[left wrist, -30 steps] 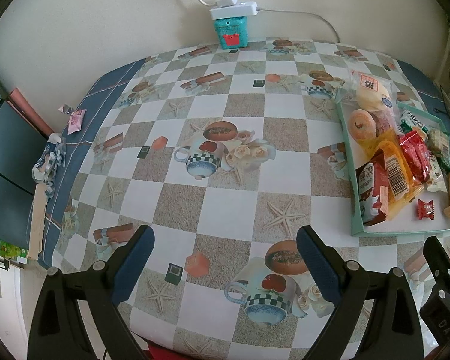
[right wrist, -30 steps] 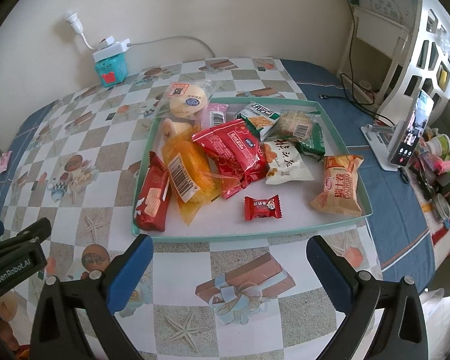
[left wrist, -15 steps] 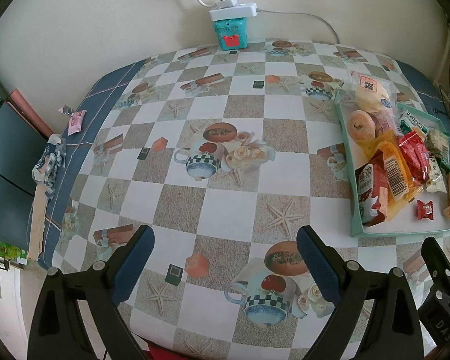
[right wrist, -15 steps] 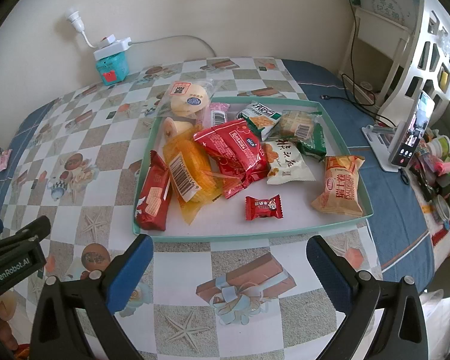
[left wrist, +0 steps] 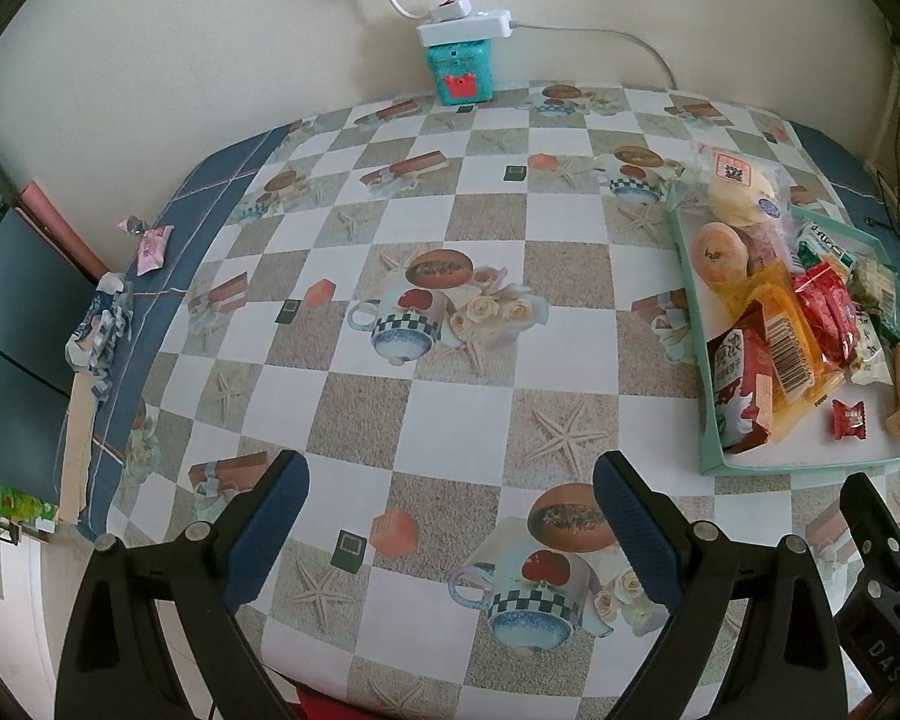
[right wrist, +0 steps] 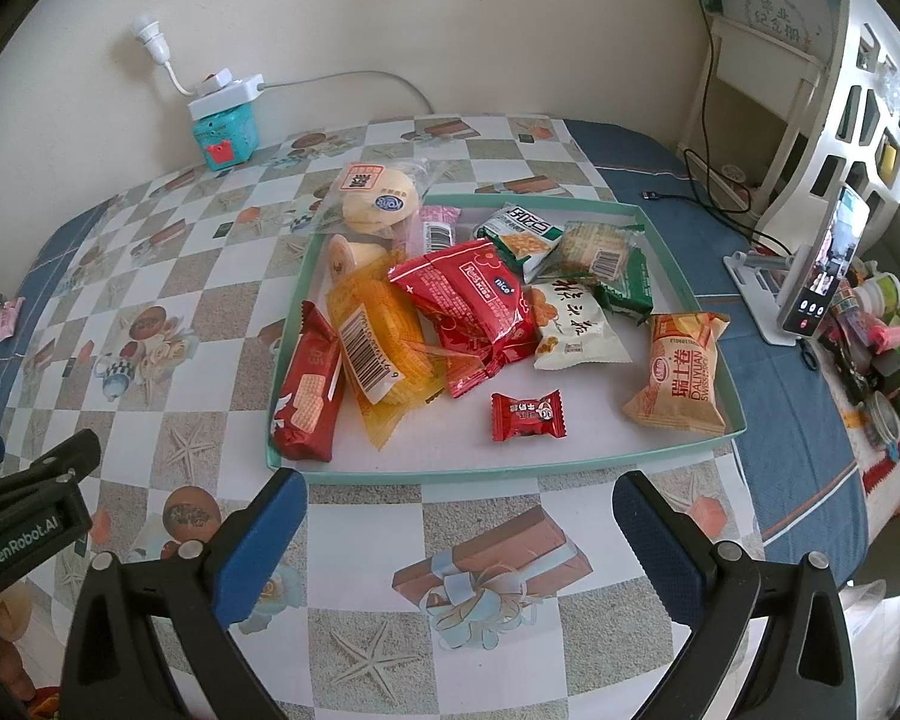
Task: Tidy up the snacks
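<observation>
Jaws spread wide on left gripper [left wrist: 450, 516] and right gripper [right wrist: 459, 519], holding nothing (both above the surface [left wrist: 462, 312]); snack tray [right wrist: 510, 473] just ahead of right jaws.

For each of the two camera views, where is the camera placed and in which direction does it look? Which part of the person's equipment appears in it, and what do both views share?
Left wrist: sits on the left gripper, looks across the checkered tablecloth toward the wall; its open fingers and part of the other gripper show.
Right wrist: sits on the right gripper, faces the snack tray; its open fingers and the left gripper's edge show.
Shared: tray, small red candy, teal box.
</observation>
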